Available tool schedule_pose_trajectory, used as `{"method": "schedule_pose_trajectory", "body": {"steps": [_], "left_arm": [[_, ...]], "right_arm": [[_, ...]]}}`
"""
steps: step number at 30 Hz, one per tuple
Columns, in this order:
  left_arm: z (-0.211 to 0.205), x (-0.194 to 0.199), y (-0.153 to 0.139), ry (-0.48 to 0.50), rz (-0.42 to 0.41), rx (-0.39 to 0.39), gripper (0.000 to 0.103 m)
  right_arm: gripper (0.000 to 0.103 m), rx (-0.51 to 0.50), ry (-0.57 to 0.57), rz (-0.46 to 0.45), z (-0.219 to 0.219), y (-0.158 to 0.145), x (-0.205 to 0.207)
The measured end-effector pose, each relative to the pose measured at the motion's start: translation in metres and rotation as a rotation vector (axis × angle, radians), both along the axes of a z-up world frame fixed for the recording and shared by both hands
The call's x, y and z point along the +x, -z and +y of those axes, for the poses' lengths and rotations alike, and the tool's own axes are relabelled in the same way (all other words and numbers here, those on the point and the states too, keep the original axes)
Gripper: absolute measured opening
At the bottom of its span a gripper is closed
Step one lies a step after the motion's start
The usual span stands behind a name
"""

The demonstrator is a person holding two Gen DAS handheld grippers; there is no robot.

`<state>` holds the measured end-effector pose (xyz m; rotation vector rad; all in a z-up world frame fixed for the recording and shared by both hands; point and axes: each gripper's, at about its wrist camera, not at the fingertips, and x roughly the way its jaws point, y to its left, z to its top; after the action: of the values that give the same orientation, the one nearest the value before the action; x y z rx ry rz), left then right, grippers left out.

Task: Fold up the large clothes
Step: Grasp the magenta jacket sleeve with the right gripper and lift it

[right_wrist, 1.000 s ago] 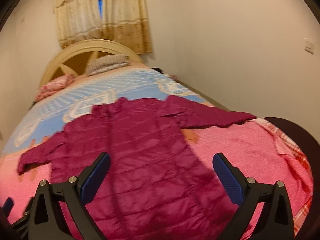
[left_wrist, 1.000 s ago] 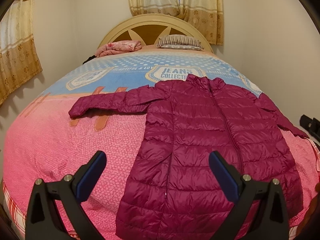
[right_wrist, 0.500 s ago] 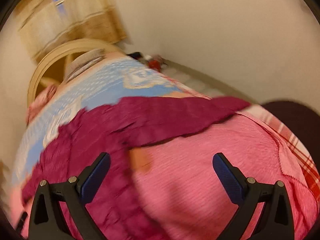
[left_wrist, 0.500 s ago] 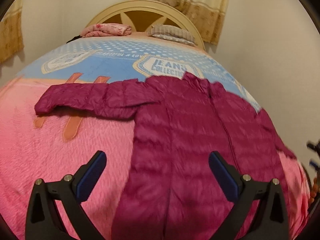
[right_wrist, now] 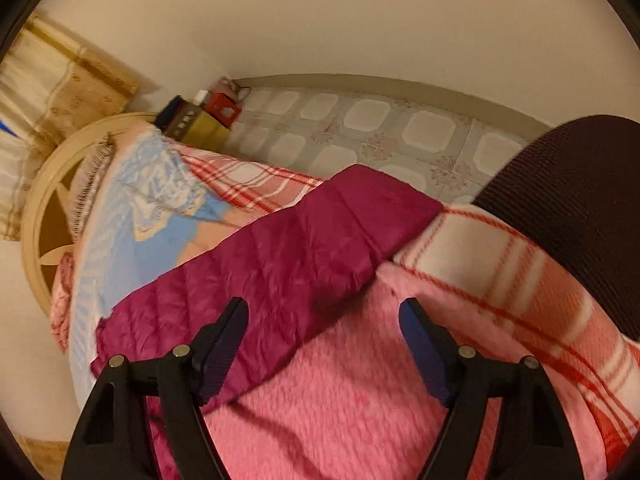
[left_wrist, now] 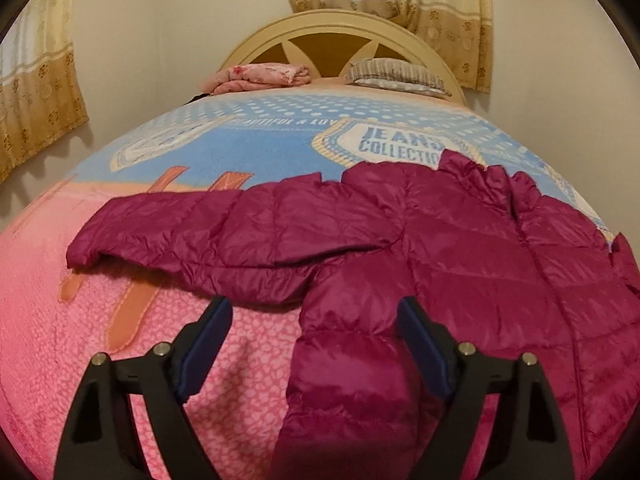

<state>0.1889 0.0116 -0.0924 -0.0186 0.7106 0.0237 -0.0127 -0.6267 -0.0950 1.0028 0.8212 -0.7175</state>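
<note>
A magenta quilted puffer jacket lies spread flat, front up, on the bed. Its left sleeve stretches out to the left. My left gripper is open and empty, low over the jacket's armpit where that sleeve joins the body. In the right wrist view the jacket's other sleeve runs diagonally toward the bed's edge, its cuff at the side. My right gripper is open and empty, just above that sleeve's lower edge.
The bed has a pink and blue blanket over a red-checked sheet. A striped pillow and folded pink cloth lie by the cream headboard. A dark chair back, tiled floor and boxes are right of the bed.
Both grippers have moved forward and down toward the jacket. The left one closed in on the left armpit; the right one swung right to the right sleeve near the bed edge. Both jaws stand narrower.
</note>
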Motion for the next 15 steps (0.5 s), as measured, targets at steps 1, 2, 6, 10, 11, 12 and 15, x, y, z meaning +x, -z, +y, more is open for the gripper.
{"method": "schedule_pose_trajectory", "body": {"steps": [1,2,6,10,11,12,15], "left_arm": [[0.0,0.003,0.003,-0.004,0.014,0.005,0.087],[0.001,0.007,0.007,-0.004,0.038,0.002,0.087],[0.014,0.016,0.019,-0.014,0.116,-0.067,0.091],[0.018,0.014,0.022,-0.01,0.142,-0.109,0.098],[0.016,0.013,0.023,-0.006,0.146,-0.1,0.103],[0.014,0.013,0.024,-0.003,0.154,-0.09,0.103],[0.009,0.014,0.026,-0.001,0.172,-0.06,0.103]], "right_arm": [[0.078,0.009,0.019,0.01,-0.005,0.004,0.005],[0.078,0.024,0.036,0.001,-0.01,0.009,0.009],[0.078,0.013,0.088,0.021,-0.021,0.021,0.02],[0.053,0.006,0.092,0.072,-0.024,0.036,0.035],[0.039,-0.019,0.087,0.121,-0.023,0.038,0.039],[0.025,-0.047,0.083,0.167,-0.021,0.038,0.041],[0.007,-0.08,0.052,0.102,-0.018,0.035,0.035]]}}
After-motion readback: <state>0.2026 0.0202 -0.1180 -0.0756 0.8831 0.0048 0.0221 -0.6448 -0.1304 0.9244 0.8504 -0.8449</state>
